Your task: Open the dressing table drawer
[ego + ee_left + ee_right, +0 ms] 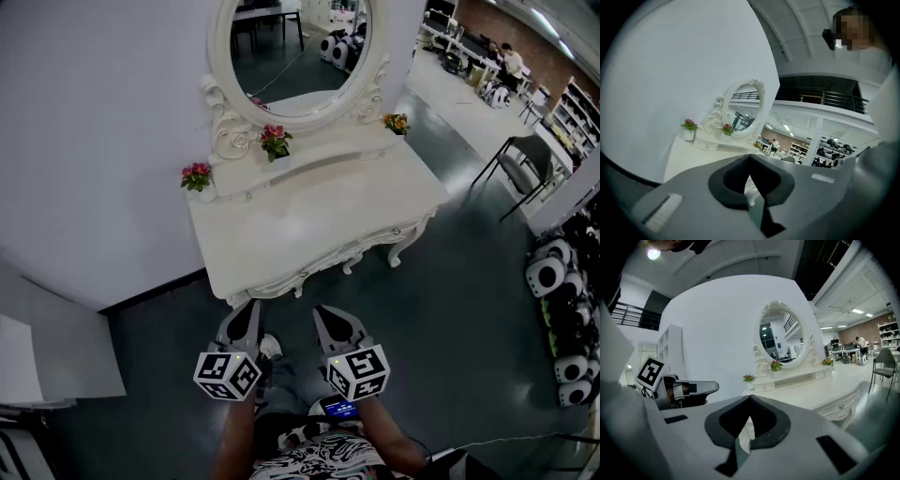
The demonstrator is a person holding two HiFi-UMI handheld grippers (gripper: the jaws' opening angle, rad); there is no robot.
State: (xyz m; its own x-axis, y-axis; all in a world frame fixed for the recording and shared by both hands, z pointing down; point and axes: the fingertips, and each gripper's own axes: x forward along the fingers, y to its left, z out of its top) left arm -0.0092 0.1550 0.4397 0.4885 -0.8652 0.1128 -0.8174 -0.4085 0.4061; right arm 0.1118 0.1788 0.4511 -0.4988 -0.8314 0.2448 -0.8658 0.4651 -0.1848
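The white dressing table [309, 220] with an oval mirror [295, 47] stands against the wall ahead of me. Its curved drawer front [323, 262] faces me and is closed, with a small knob [302, 273] and another knob [395, 231] further right. My left gripper [248, 309] and right gripper [325, 312] hover side by side just short of the table's front edge, both shut and holding nothing. In the right gripper view the table [811, 392] and a drawer knob [841, 406] lie to the right of the right gripper [750, 397]. The left gripper [750, 157] points over the table top [693, 154].
Three small flower pots sit on the table's raised shelf [196, 176], [275, 141], [397, 123]. A black chair [525, 164] stands at the right, and white wheeled machines [562, 309] line the right edge. A grey partition [47, 347] is at the left. Dark floor lies around me.
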